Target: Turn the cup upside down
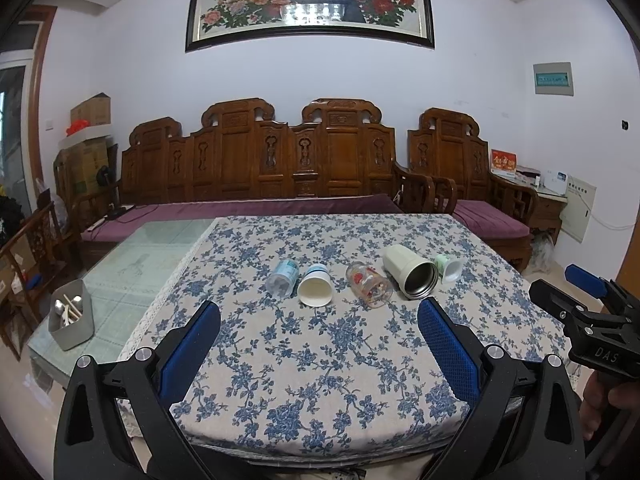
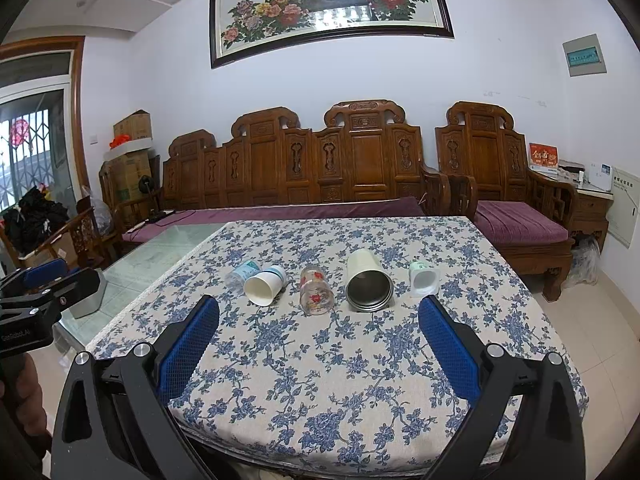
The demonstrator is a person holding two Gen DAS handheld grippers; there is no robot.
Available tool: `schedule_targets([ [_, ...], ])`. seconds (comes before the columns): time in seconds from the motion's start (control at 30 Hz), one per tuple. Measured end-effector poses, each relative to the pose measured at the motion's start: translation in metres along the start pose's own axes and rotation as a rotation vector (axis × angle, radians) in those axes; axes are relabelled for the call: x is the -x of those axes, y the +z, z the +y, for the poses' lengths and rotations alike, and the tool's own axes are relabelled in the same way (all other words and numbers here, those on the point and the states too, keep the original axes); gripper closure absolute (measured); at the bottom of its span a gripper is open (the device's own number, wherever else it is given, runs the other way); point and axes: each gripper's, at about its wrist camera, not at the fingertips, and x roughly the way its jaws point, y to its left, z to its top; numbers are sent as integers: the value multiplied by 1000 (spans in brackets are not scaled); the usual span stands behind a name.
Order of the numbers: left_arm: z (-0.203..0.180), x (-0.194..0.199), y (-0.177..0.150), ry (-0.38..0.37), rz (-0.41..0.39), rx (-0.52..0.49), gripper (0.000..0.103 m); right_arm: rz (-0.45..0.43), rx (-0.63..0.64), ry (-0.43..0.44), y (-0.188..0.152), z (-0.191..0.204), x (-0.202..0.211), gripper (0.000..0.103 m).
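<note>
Several cups lie on their sides in a row on the blue-flowered tablecloth point(image 1: 320, 360), mouths toward me: a clear plastic cup point(image 1: 283, 278), a white paper cup point(image 1: 315, 290), a glass with red print point(image 1: 368, 285), a cream steel-lined tumbler point(image 1: 409, 272) and a small pale green cup point(image 1: 451, 268). They also show in the right wrist view: clear cup point(image 2: 239, 274), paper cup point(image 2: 264, 286), glass point(image 2: 316, 292), tumbler point(image 2: 367, 280), green cup point(image 2: 425, 278). My left gripper point(image 1: 320, 312) is open and empty, short of the row. My right gripper point(image 2: 320, 312) is open and empty too.
A grey bin point(image 1: 72, 320) with utensils stands on the glass tabletop point(image 1: 132, 276) left of the cloth. A carved wooden sofa point(image 1: 260, 168) stands behind the table, an armchair point(image 2: 516, 200) at the right. The right gripper's body point(image 1: 592, 320) shows at the right edge.
</note>
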Motion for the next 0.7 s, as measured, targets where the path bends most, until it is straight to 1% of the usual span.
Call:
schedule_targets([
  [0.37, 1, 3, 1, -4, -9, 3, 8, -2, -1, 2, -2, 1, -3, 3],
  [0.7, -1, 3, 1, -6, -6, 0, 8, 1, -2, 6, 3, 4, 5, 3],
])
